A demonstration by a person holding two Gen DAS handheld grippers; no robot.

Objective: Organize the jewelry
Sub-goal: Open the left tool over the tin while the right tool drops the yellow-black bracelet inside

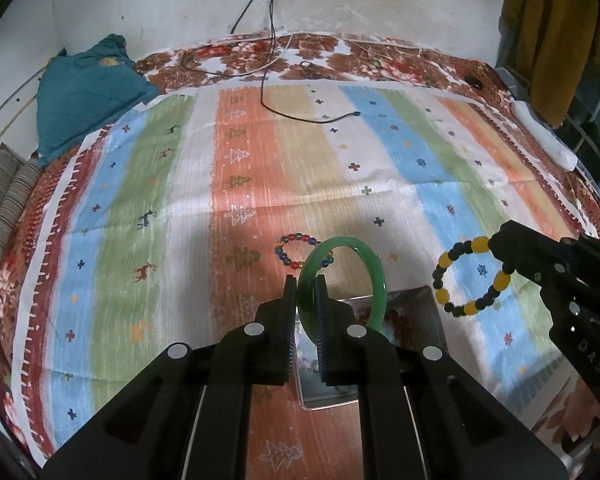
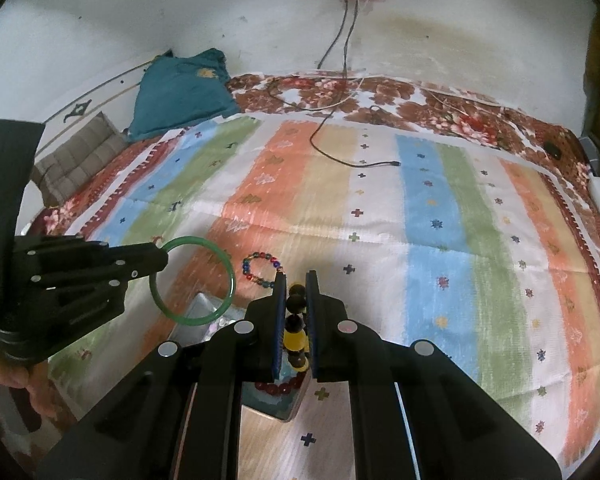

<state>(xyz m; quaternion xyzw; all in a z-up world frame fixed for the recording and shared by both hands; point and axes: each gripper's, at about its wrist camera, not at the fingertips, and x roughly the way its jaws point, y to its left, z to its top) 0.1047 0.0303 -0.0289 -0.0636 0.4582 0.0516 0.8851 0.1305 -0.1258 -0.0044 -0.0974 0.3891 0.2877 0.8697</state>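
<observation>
left gripper: the left gripper (image 1: 305, 284) is clenched on the rim of the green bangle (image 1: 374, 276); the ring stands almost upright in the air, above the striped cloth.
right gripper: the right gripper (image 2: 296, 280) is grasping the yellow and black bead bracelet (image 2: 294, 334) between its pads; in the left wrist view this bracelet hangs as an open loop at about 3 o'clock of the bangle, well apart from it.
tray: a small shiny tray (image 1: 420, 300) lies on the striped cloth (image 1: 180, 200), under both grippers, at about 5 o'clock of the bangle in the left wrist view. its exact form is hard to tell because the fingers hide much of it.
already in the tray: a string of red beads (image 2: 280, 388) seems to lie inside it, just below the right gripper; some pale small things are there too, but they are too blurred to name.
still on the cloth: the multicolour bead bracelet (image 1: 296, 250) lies flat on the cloth at about 11 o'clock of the bangle, untouched and outside the tray.
done: judging from this, at least one piece is stored, and two pieces are lifted and near the tray.
left to do: the bangle and the yellow and black bracelet are not yet put down, and the multicolour bracelet must still be picked up. the task looks about half way.
other things: a black cable (image 1: 300, 116) and a teal pillow (image 1: 88, 92) lie at the far side, toward 12 and 10 o'clock, not part of the work.
</observation>
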